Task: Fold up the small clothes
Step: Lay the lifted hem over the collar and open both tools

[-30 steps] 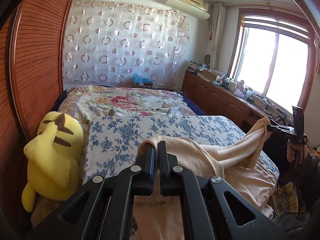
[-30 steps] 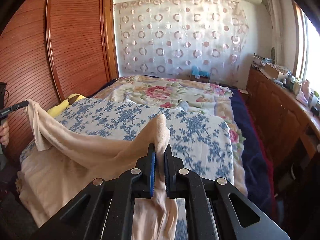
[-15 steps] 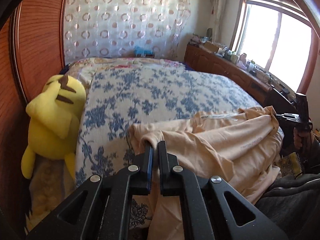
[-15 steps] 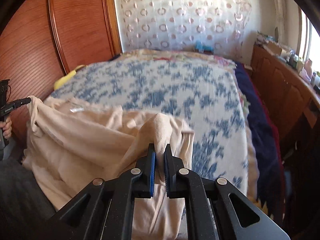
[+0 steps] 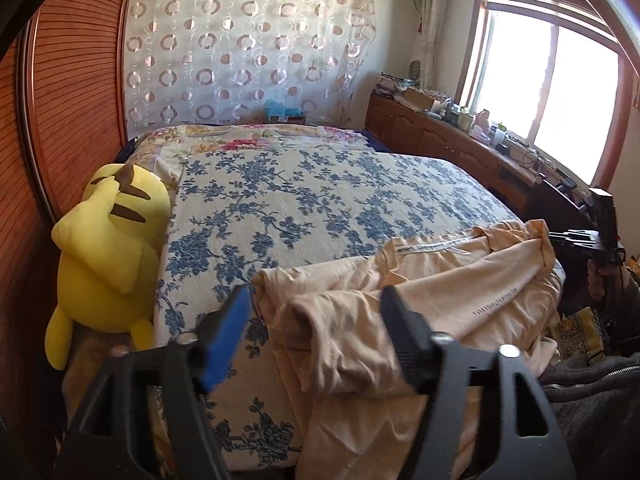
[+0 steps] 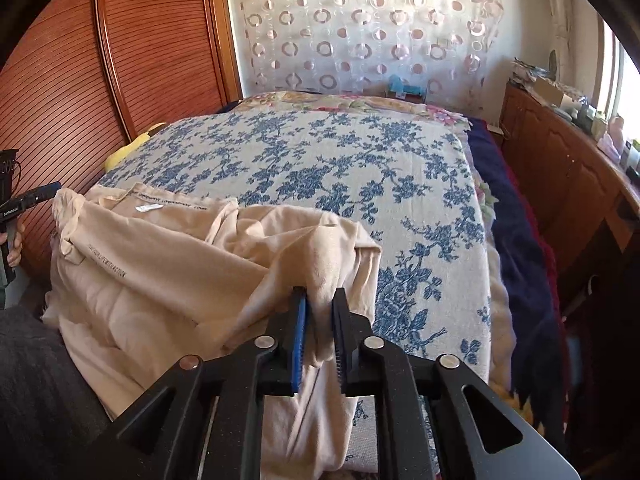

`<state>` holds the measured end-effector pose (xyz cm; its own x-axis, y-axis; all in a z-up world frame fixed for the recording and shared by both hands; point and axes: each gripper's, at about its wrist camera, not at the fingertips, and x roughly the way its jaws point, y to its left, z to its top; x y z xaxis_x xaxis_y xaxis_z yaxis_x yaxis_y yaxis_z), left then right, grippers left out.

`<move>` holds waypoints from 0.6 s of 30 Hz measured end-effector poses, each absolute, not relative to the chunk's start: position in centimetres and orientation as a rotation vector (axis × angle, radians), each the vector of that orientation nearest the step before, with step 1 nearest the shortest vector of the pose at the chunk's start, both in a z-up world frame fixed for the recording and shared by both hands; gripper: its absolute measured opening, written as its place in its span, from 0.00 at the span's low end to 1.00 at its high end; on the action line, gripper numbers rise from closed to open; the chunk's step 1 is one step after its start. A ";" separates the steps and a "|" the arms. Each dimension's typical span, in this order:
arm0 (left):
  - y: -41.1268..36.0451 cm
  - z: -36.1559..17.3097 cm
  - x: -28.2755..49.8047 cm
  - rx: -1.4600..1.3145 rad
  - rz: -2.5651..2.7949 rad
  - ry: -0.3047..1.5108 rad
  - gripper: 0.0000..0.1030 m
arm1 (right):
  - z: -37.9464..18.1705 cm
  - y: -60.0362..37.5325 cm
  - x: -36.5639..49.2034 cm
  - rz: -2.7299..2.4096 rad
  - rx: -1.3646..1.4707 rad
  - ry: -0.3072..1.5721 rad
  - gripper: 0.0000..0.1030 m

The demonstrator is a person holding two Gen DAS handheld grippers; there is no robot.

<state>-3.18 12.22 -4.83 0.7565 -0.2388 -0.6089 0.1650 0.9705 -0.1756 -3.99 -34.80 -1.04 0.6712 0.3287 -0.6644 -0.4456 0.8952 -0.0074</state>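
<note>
A beige garment [image 5: 440, 292] lies crumpled on the near edge of the bed with the blue-flowered cover [image 5: 320, 200]. My left gripper [image 5: 316, 312] is open, its fingers apart on either side of a fold of the garment that lies loose between them. My right gripper [image 6: 320, 304] is opening, with a narrow gap between the fingers and a bunch of the garment [image 6: 168, 264] still between them. In the left wrist view the right gripper [image 5: 576, 236] shows at the garment's far right corner. In the right wrist view the left gripper [image 6: 30, 200] shows at its left corner.
A yellow plush toy [image 5: 108, 248] sits at the bed's left edge against a wooden sliding wardrobe door [image 5: 72, 92]. A floral quilt [image 5: 256, 140] covers the bed's far end. Wooden cabinets [image 6: 560, 160] with clutter run along the right under a window [image 5: 552, 88].
Both grippers lowered the garment from held up in the air onto the bed's near edge. The left gripper has opened and let the cloth go. The right gripper's fingers have begun to part.
</note>
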 end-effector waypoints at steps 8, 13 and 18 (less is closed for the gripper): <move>14.4 -6.0 -1.3 -0.151 -0.137 0.716 0.77 | 0.5 -36.1 -3.9 0.398 -0.175 0.670 0.44; 15.4 -6.6 -0.2 -0.160 -0.102 0.720 0.77 | 0.7 -35.7 -1.3 0.387 -0.169 0.655 0.44; 15.8 -7.1 1.7 -0.149 -0.066 0.737 0.77 | -0.8 -34.7 2.7 0.429 -0.087 0.703 0.44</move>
<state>1.73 15.82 -7.12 0.7388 -0.1118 -0.6646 0.0074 0.9874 -0.1580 2.67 -34.70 -0.81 0.6800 0.3528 -0.6428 -0.4106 0.9095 0.0649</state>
